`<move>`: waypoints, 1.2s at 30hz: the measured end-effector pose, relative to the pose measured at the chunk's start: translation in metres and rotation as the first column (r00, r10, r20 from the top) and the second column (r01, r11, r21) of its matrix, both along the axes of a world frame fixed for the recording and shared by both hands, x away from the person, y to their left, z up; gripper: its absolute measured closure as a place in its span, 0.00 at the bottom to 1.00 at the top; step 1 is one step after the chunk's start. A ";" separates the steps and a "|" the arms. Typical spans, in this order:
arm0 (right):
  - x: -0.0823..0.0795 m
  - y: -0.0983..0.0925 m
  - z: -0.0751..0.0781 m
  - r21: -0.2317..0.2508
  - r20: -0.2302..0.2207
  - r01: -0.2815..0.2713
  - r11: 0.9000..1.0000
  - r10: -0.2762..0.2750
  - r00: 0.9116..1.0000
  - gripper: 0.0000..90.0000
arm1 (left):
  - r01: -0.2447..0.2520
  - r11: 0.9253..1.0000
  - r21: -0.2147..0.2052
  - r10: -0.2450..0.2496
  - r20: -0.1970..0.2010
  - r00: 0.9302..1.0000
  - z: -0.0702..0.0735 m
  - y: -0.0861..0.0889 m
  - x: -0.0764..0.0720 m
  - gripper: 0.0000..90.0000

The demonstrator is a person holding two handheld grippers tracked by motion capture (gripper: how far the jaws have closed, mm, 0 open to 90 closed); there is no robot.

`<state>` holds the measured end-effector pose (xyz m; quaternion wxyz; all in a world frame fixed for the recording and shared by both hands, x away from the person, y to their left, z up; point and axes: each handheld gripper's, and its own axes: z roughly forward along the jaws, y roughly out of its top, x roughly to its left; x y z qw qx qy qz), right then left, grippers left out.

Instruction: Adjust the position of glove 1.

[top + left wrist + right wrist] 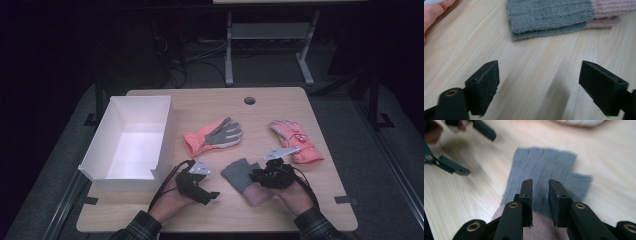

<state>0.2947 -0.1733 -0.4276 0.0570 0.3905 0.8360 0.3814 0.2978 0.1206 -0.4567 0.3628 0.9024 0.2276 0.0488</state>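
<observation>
Low over grey glove [241, 172], right tool [260, 176].

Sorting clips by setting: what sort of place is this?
Likely a lab or recording workspace, not a home: a plain wooden table with a cable hole, loose cables on the dark floor, and a metal desk frame behind.

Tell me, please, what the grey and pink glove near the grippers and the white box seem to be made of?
Glove: it looks like soft knitted yarn, perhaps wool or acrylic. Fine ribs run along the pink cuff, and the grey part is fuzzy and matte.
Box: probably cardboard or thin plastic sheet. The walls are thin, flat and plain white, with sharp folded corners; the pictures do not show which.
</observation>
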 end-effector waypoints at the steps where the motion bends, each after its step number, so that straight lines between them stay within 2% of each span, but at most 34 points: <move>1: 0.000 -0.009 0.004 -0.002 0.022 0.017 1.000 -0.017 1.000 0.92 | -0.002 1.000 0.001 0.002 -0.001 1.000 0.001 0.001 0.000 0.28; 2: 0.000 -0.009 0.004 -0.002 0.022 0.017 1.000 -0.017 1.000 0.92 | 0.000 1.000 -0.004 0.000 -0.004 1.000 0.003 0.002 -0.001 0.28; 4: 0.000 -0.018 0.005 -0.008 0.033 0.038 0.999 -0.038 0.999 0.99 | -0.002 1.000 -0.025 0.001 -0.007 1.000 0.006 0.003 -0.002 0.42; 6: 0.001 -0.027 0.003 -0.009 0.037 0.052 0.999 -0.052 0.998 1.00 | -0.004 0.999 -0.047 0.003 -0.016 1.000 0.008 0.003 -0.004 0.62; 7: 0.000 -0.033 0.000 -0.031 0.031 0.058 0.998 -0.057 0.998 1.00 | -0.009 0.999 -0.051 0.008 -0.034 0.999 0.011 0.002 -0.004 0.78; 8: 0.000 -0.033 0.000 -0.031 0.031 0.058 0.998 -0.057 0.998 1.00 | -0.009 0.999 -0.051 0.008 -0.034 0.999 0.011 0.002 -0.004 0.86; 9: -0.002 -0.037 -0.005 -0.052 0.023 0.046 0.998 -0.045 0.999 1.00 | -0.002 0.999 -0.036 0.000 -0.055 0.998 0.013 0.000 -0.002 0.91; 10: -0.002 -0.037 -0.005 -0.052 0.023 0.046 0.998 -0.045 0.999 1.00 | -0.002 0.999 -0.036 0.000 -0.055 0.998 0.013 0.000 -0.002 0.97; 11: -0.006 -0.041 -0.010 -0.067 0.011 0.041 0.997 -0.040 0.999 1.00 | -0.008 1.000 -0.024 0.006 -0.066 0.998 0.013 -0.003 -0.002 0.99; 13: -0.008 -0.042 -0.013 -0.073 0.006 0.037 0.997 -0.037 0.999 1.00 | -0.007 1.000 -0.027 0.005 -0.072 0.997 0.013 -0.005 -0.002 1.00; 15: -0.011 -0.045 -0.017 -0.088 0.000 0.026 0.996 -0.026 1.000 1.00 | 0.004 1.000 -0.009 -0.005 -0.062 0.998 0.014 -0.011 -0.002 1.00; 20: -0.016 -0.048 -0.022 -0.105 -0.017 0.007 0.994 -0.009 1.000 1.00 | 0.018 1.000 -0.015 -0.019 -0.085 0.996 0.012 -0.027 -0.001 1.00; 21: -0.017 -0.048 -0.023 -0.103 -0.027 0.012 0.995 -0.014 1.000 1.00 | 0.028 1.000 -0.008 -0.029 -0.089 0.996 0.012 -0.030 0.000 1.00; 24: -0.019 -0.050 -0.024 -0.099 -0.038 0.014 0.995 -0.018 0.999 1.00 | 0.014 1.000 -0.021 -0.016 -0.104 0.994 0.010 -0.037 0.003 1.00; 27: -0.019 -0.050 -0.025 -0.096 -0.040 0.009 0.995 -0.013 0.999 1.00 | 0.027 1.000 0.001 -0.026 -0.111 0.993 0.006 -0.040 0.006 1.00; 29: -0.020 -0.049 -0.025 -0.093 -0.046 -0.004 0.996 0.000 0.999 1.00 | 0.020 1.000 -0.001 -0.020 -0.114 0.993 0.004 -0.045 0.006 1.00; 31: -0.020 -0.047 -0.025 -0.096 -0.049 -0.013 0.995 0.008 0.999 1.00 | 0.039 0.999 0.018 -0.037 -0.107 0.994 0.004 -0.047 0.008 1.00; 36: -0.020 -0.045 -0.027 -0.104 -0.056 -0.028 0.994 0.023 0.998 1.00 | 0.020 1.000 0.009 -0.019 -0.114 0.993 0.002 -0.054 0.012 0.99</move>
